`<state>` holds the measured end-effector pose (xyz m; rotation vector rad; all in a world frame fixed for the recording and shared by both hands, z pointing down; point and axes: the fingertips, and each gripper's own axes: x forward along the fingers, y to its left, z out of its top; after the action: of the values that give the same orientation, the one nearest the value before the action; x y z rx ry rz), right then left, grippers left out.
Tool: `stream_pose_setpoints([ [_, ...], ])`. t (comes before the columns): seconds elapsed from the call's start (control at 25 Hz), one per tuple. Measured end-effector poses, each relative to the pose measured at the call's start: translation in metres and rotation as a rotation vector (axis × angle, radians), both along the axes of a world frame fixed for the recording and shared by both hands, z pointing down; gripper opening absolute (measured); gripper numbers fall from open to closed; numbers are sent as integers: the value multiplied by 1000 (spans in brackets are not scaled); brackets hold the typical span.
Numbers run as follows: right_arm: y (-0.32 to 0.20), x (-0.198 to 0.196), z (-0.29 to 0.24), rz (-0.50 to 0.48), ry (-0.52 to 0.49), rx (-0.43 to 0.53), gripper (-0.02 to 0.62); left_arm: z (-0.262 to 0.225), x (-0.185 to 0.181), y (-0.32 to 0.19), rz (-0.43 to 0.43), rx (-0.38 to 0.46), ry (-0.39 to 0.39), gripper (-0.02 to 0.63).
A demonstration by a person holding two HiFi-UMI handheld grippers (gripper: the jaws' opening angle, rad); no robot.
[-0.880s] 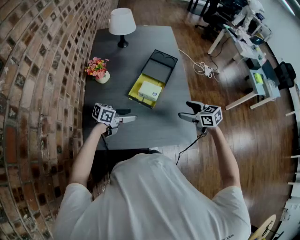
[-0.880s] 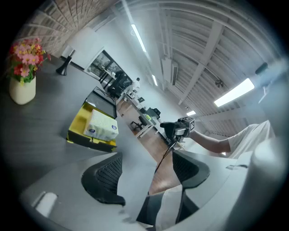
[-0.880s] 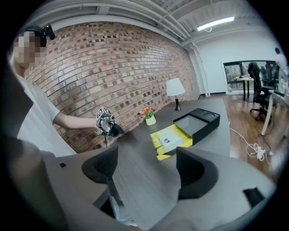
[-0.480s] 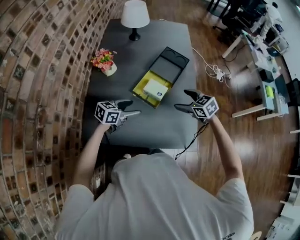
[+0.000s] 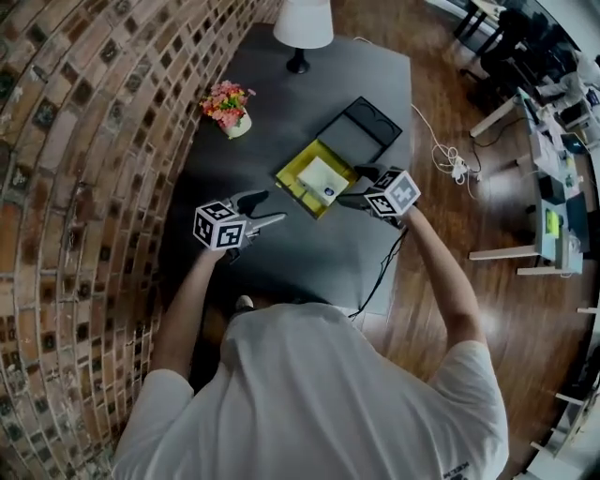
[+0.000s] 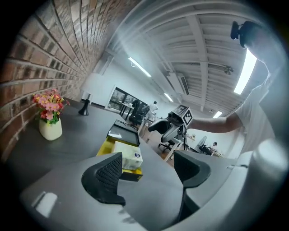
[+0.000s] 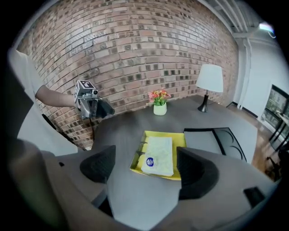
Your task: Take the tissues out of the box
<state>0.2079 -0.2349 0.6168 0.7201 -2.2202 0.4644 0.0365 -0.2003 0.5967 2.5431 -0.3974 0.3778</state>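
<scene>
A white tissue pack (image 5: 323, 178) with a blue round label lies in the open yellow box (image 5: 298, 176) on the dark grey table (image 5: 309, 248). The box's black lid (image 5: 367, 127) lies flat behind it. My right gripper (image 5: 350, 186) hovers at the box's near right edge, jaws apart and empty. In the right gripper view the tissue pack (image 7: 159, 155) shows between and beyond the right gripper (image 7: 144, 169). My left gripper (image 5: 272, 208) is open above bare table, left of the box. In the left gripper view the pack (image 6: 131, 159) lies ahead of the left gripper (image 6: 149, 173).
A white vase of pink flowers (image 5: 230, 103) stands at the table's left by the brick wall (image 5: 84, 141). A white lamp (image 5: 302, 28) is at the far end. A white cable (image 5: 450, 159) lies on the wooden floor to the right, with desks beyond.
Both grippers have moved forward over the table. The right one has come up to the yellow box's near right edge. The tissue pack and box have not moved.
</scene>
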Motion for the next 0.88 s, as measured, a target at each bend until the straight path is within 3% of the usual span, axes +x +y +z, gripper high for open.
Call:
stream_pose_setpoints([
  [0.24,-25,-27,36,-67,16,-40,443,-4,-11,0,-104,56,27,357],
  [0.32,-29,-33,53,-82,57,-49,499,-6,-17,0,-138,78,34,356],
  [0.44,-40,-39,72,-72,95,-58,500,-10,-26,-1,-180,114,35,354],
  [0.56,-49,-40,90,-57,136,-63,578,-10,-33,5,-191,121,41,353],
  [0.88,-62,-44,129,-25,230,-87,578,-7,-42,10,-227,157,39,356],
])
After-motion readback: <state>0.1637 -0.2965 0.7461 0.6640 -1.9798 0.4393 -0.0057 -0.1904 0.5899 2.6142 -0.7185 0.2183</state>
